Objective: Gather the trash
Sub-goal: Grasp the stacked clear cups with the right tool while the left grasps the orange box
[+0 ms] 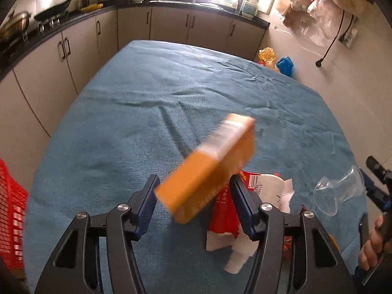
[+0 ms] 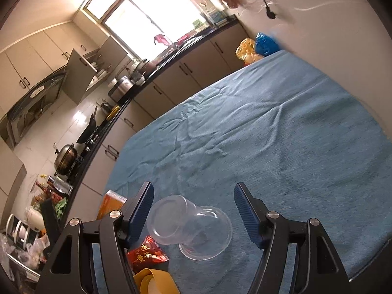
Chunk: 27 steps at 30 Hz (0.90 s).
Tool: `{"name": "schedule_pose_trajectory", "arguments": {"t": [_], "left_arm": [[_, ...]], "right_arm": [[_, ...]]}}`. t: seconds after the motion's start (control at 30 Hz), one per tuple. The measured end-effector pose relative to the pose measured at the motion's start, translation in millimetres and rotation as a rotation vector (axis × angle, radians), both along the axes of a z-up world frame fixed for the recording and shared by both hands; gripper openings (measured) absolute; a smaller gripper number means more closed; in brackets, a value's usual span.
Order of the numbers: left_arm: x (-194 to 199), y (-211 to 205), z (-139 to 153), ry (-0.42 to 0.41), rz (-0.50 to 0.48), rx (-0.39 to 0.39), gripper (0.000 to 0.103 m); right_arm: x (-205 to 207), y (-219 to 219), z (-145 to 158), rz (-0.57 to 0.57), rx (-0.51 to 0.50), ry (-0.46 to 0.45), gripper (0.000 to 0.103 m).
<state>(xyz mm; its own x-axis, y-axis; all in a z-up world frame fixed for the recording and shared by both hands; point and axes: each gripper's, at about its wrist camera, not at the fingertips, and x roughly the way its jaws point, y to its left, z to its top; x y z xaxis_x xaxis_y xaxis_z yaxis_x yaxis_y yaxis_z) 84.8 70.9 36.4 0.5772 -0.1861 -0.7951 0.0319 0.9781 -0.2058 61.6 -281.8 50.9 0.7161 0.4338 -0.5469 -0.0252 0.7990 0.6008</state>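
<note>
The task looks to be at an early stage. The left gripper (image 1: 193, 193) stands open, and a blurred orange cardboard box (image 1: 208, 169) sits between its jaws; whether they touch it I cannot tell. The right gripper (image 2: 193, 205) is open around a clear plastic cup (image 2: 189, 229) lying on the blue tablecloth (image 2: 281, 134). A red snack wrapper (image 2: 147, 254) and white paper (image 1: 279, 193) are left; a red plastic basket (image 1: 11, 210) waits at the left.
</note>
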Motion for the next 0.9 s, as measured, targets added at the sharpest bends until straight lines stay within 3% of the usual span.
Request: {"name": "schedule_pose_trajectory", "arguments": {"t": [0.27,0.43,0.6,0.73,0.77,0.8,0.9], "left_arm": [[6.6,-0.1,-18.2,-0.016,-0.038,-0.101,0.047],[9.2,6.1,-18.9,-0.019,-0.038,-0.144,0.047],[14.8,10.2,-20.0,-0.012,-0.024,-0.226,0.058],[17.1,15.9,-21.9,-0.024,0.0,-0.267,0.057],[18.0,17.1,-22.3,-0.026,0.006,-0.274,0.05],[18.9,17.9,-23.6,-0.023,0.01,-0.278,0.032],[21.6,21.6,-28.4,-0.008,0.016,-0.311,0.027]], "right_arm": [[9.7,22.2,-6.2,0.088,-0.056,0.008,0.074],[4.3,50.6,-3.0,0.199,-0.15,-0.018,0.079],[-8.7,80.1,-2.0,0.263,-0.317,-0.058,0.08],[-11.0,83.5,-5.7,0.271,-0.333,-0.056,0.08],[-11.1,83.7,-6.2,0.272,-0.336,-0.055,0.08],[-12.2,84.3,-6.2,0.269,-0.345,-0.055,0.08],[-13.4,84.7,-5.3,0.266,-0.352,-0.058,0.08]]}}
